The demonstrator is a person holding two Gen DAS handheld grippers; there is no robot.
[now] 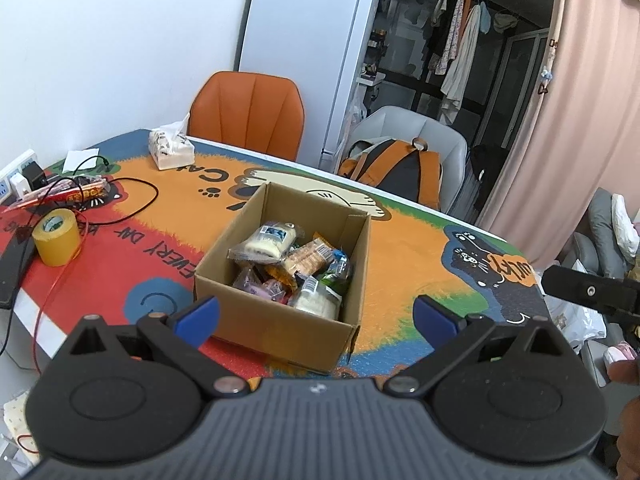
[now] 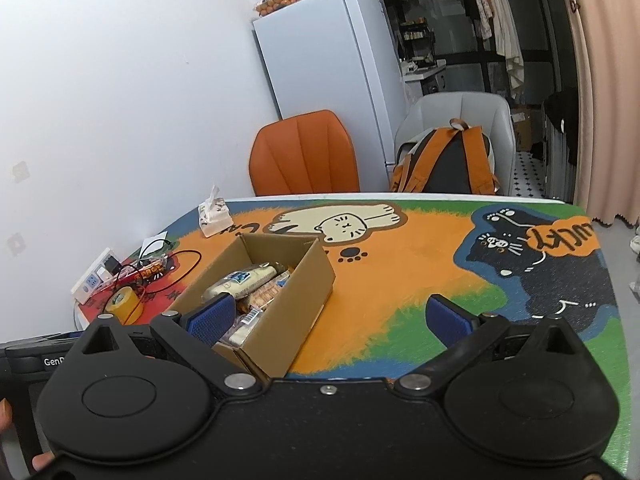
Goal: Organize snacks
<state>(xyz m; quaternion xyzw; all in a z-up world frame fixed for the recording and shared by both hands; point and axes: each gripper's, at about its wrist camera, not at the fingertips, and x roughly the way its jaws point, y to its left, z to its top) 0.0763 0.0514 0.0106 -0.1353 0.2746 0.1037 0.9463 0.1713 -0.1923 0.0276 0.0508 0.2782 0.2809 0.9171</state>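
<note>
White wall (image 2: 120, 80) on the left. White fridge (image 1: 312, 60) in the corner; orange chair (image 1: 248, 114) and grey chair (image 2: 460, 120) behind the tabletop (image 2: 400, 264) with its cat-print cover. Pink curtain (image 1: 580, 100) on the right; clothes rack (image 1: 460, 40) in a dim back area.

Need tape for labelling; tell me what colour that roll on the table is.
The tape roll is yellow, clearest in the left wrist view.
</note>
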